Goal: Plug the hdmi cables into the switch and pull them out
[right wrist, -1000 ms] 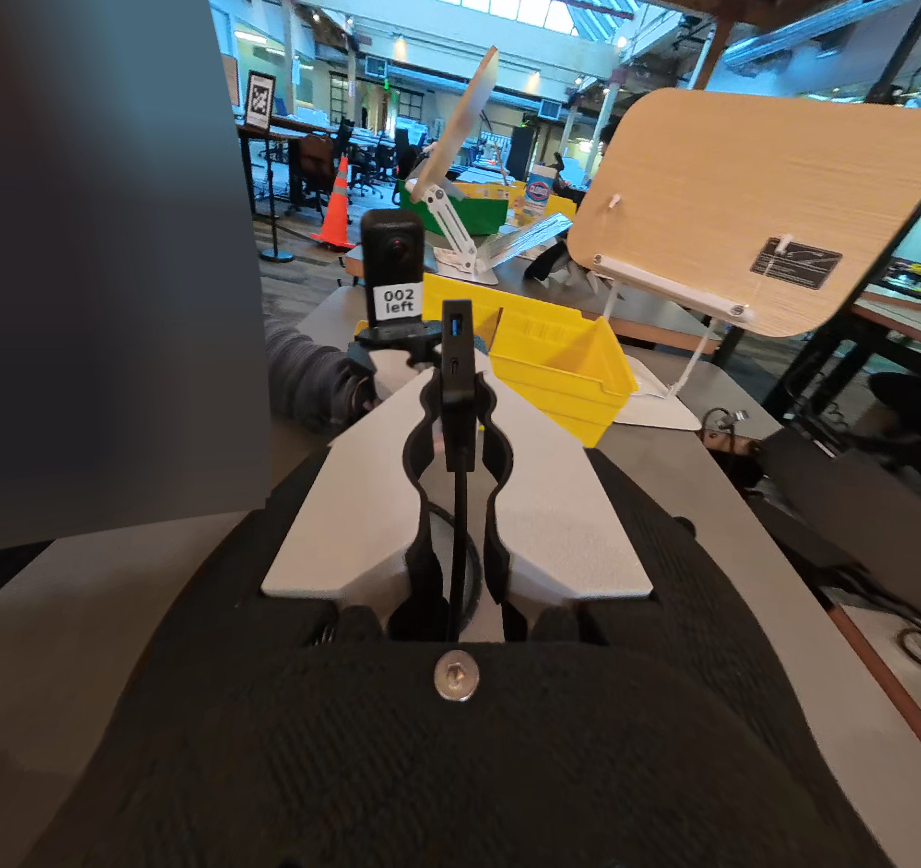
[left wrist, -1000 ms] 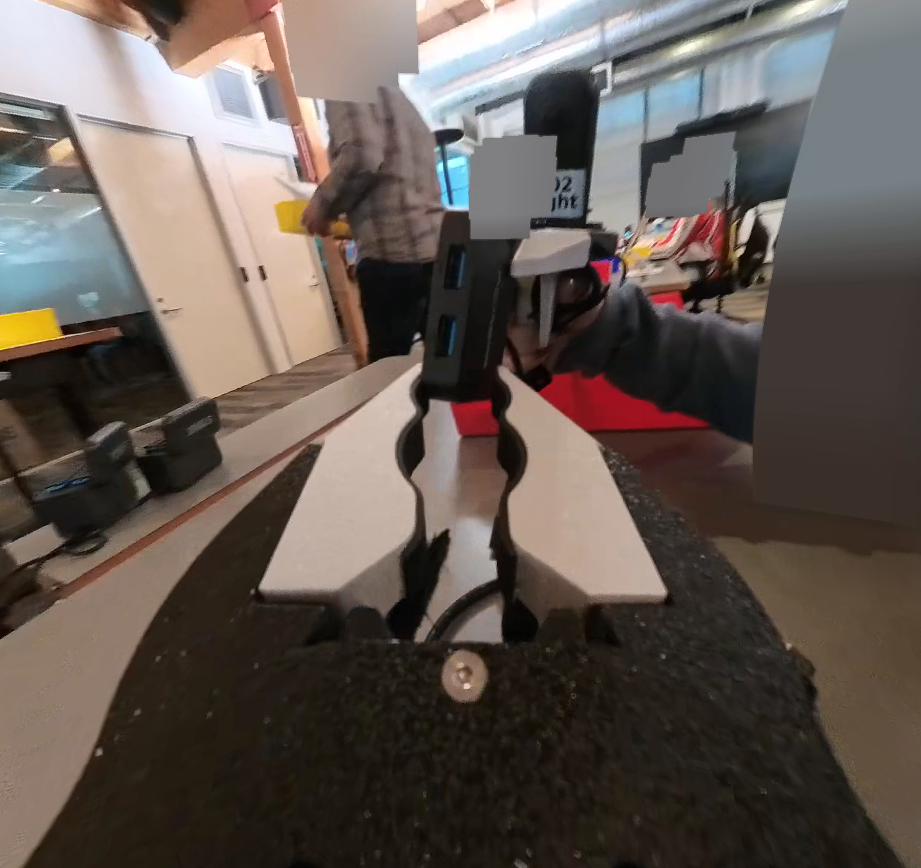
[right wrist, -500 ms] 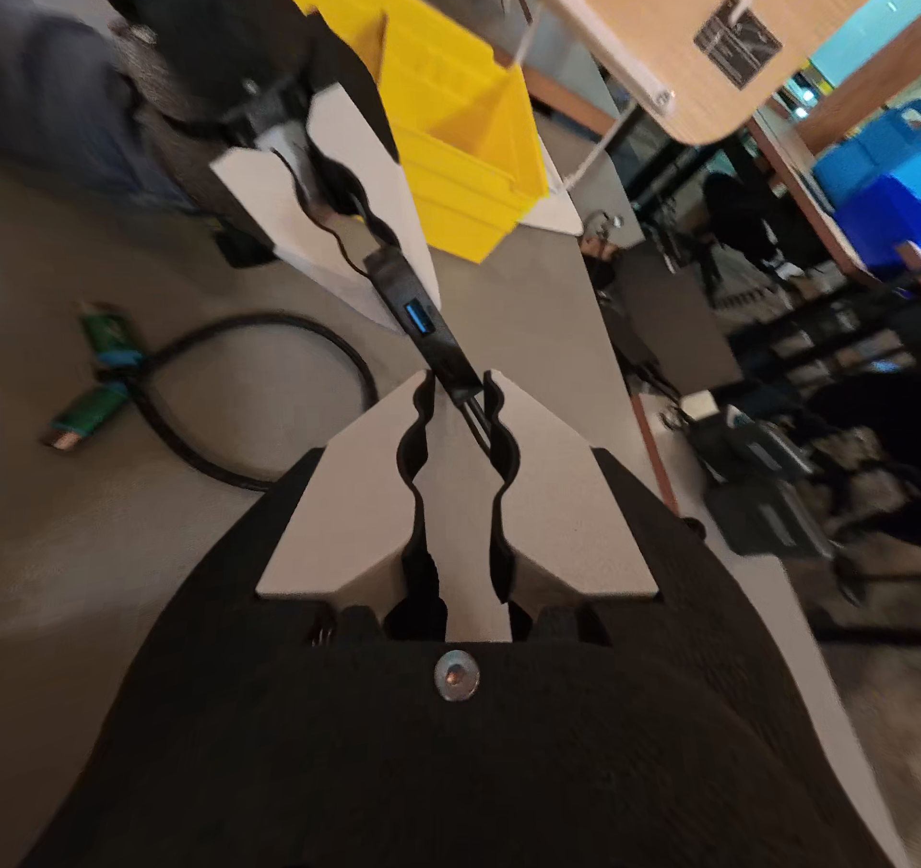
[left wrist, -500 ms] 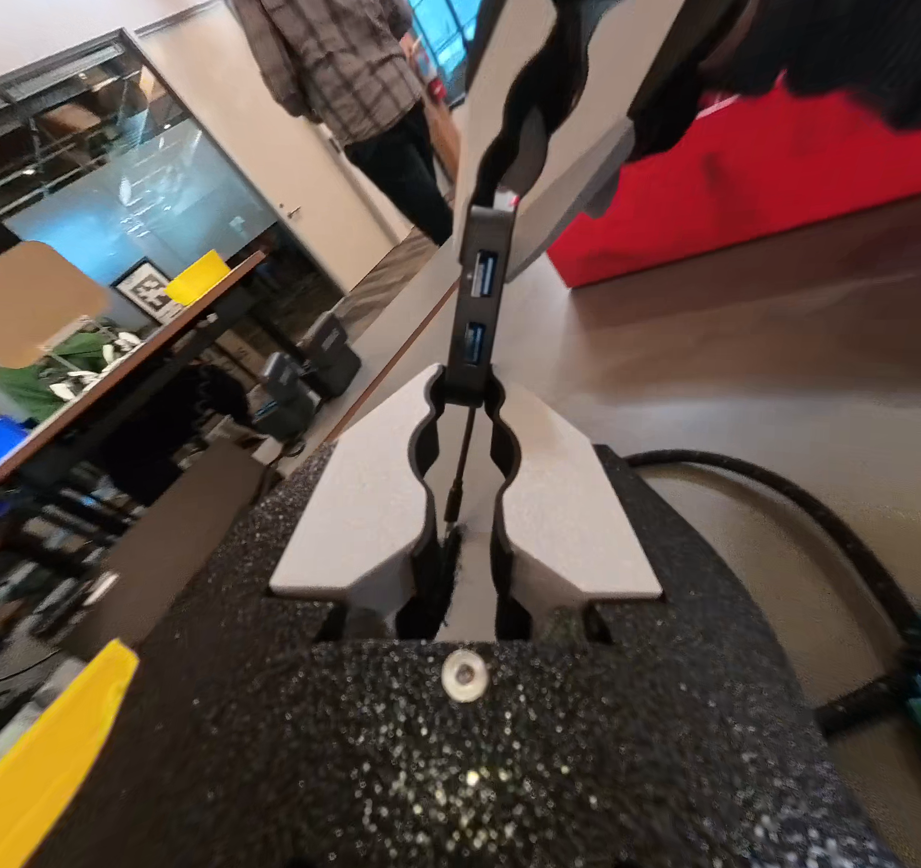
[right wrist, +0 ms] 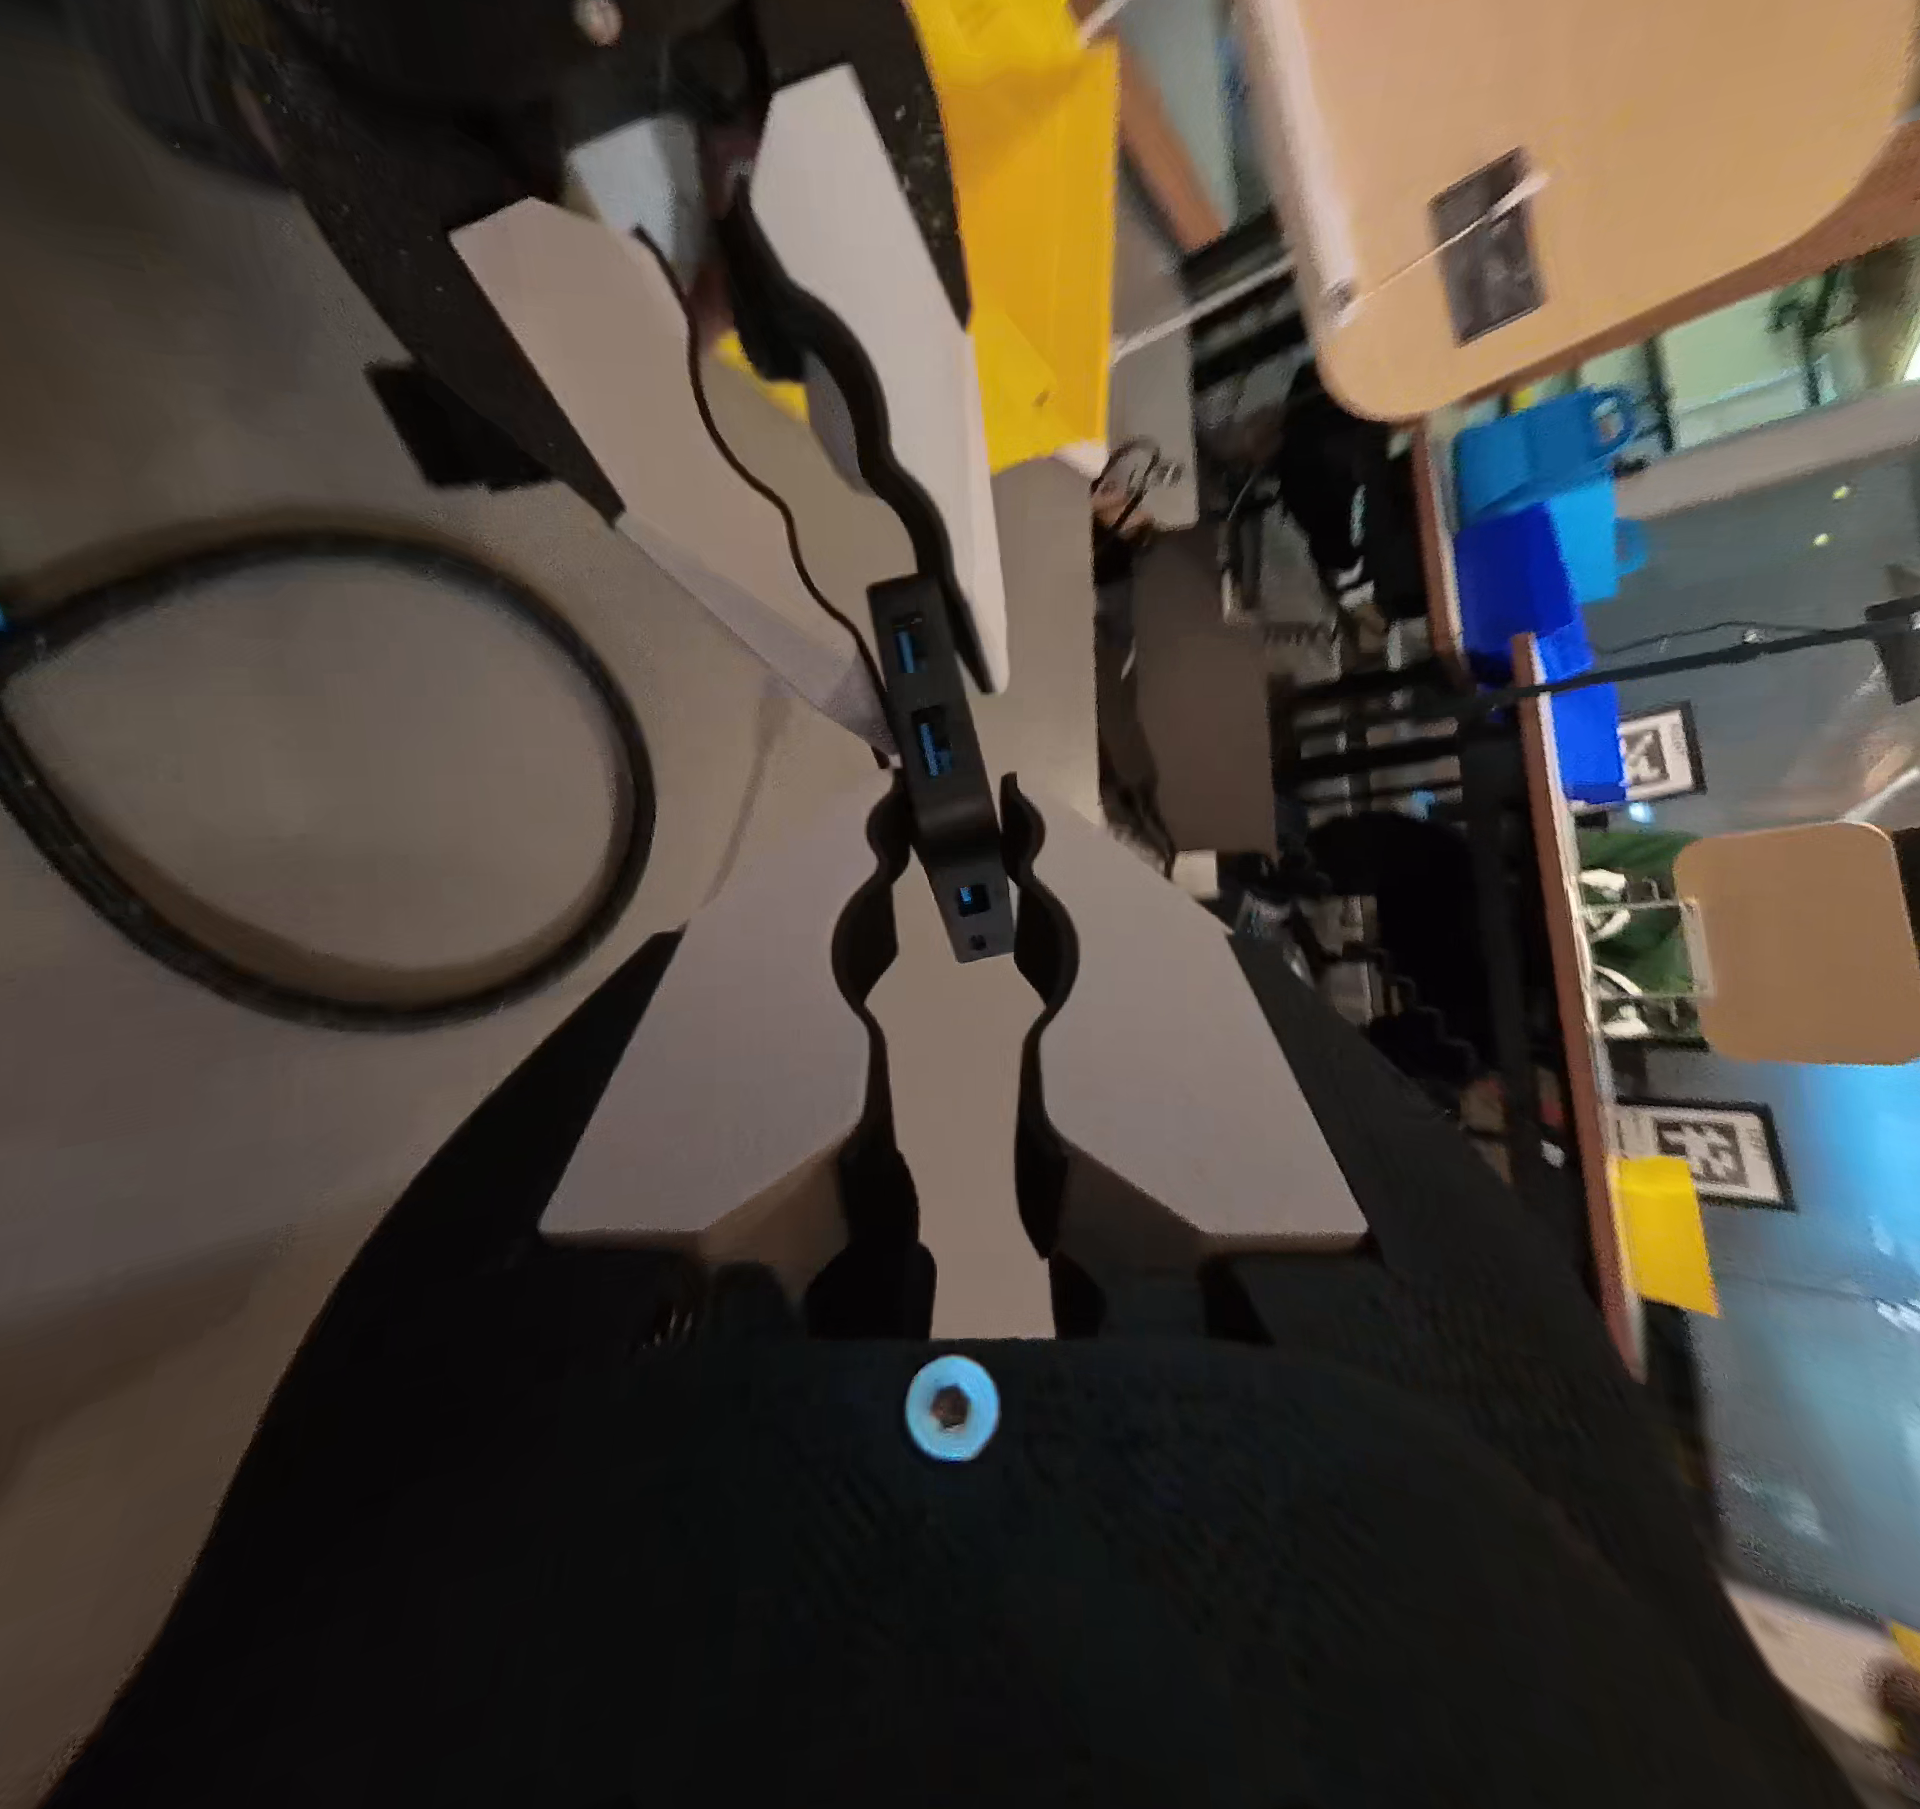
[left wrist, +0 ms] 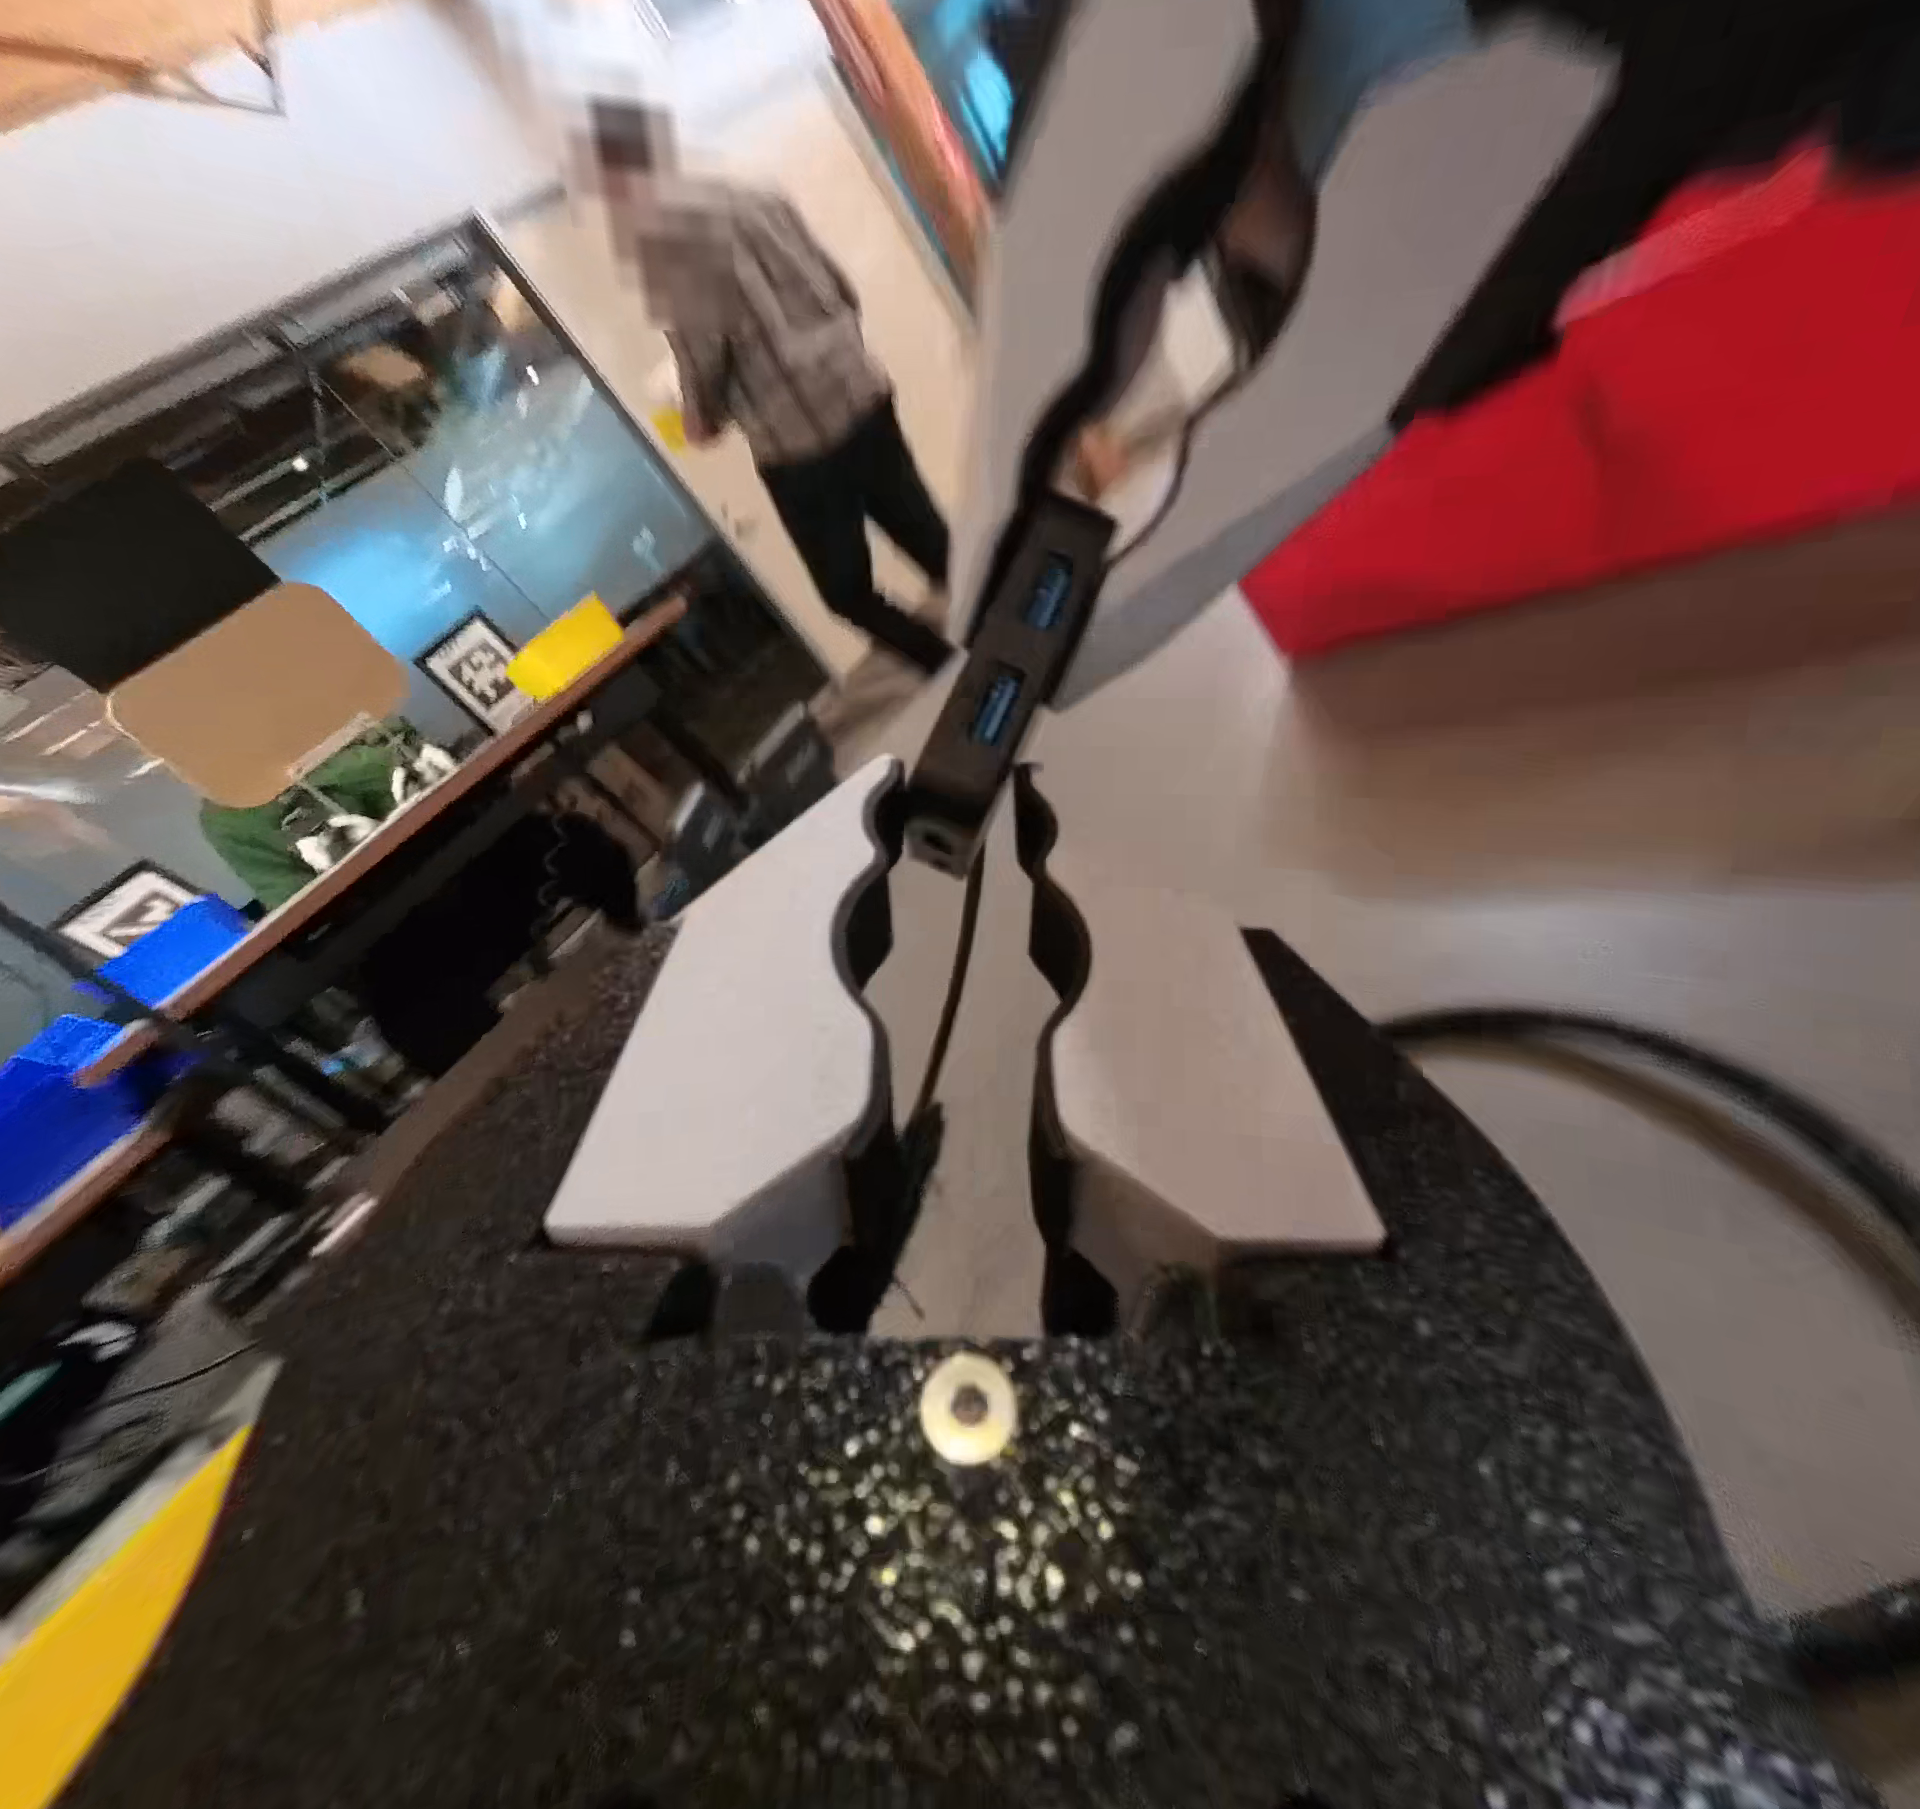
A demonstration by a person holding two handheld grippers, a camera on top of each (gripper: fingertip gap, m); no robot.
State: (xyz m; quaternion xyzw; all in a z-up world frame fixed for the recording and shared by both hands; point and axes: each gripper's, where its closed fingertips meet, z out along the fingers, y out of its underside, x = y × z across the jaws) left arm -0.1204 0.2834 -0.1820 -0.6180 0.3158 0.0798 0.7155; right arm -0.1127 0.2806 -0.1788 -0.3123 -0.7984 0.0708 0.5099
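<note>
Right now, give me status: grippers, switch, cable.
Left gripper, right gripper both shut on small black switch. Thick black braided cable lies unplugged on grey table.

My two grippers meet nose to nose at the switch, so no tool passes there. Left of the switch in the right wrist view, a looped black cable lies across the grey table. Beyond the switch a yellow bin blocks the way.

both grippers built alike: left gripper & right gripper fitted w/ pale grey wedge fingers, wavy black-lined inner edges. bodies made of black speckled matl, one silver screw set centrally at the base of each. motion blur noted.
</note>
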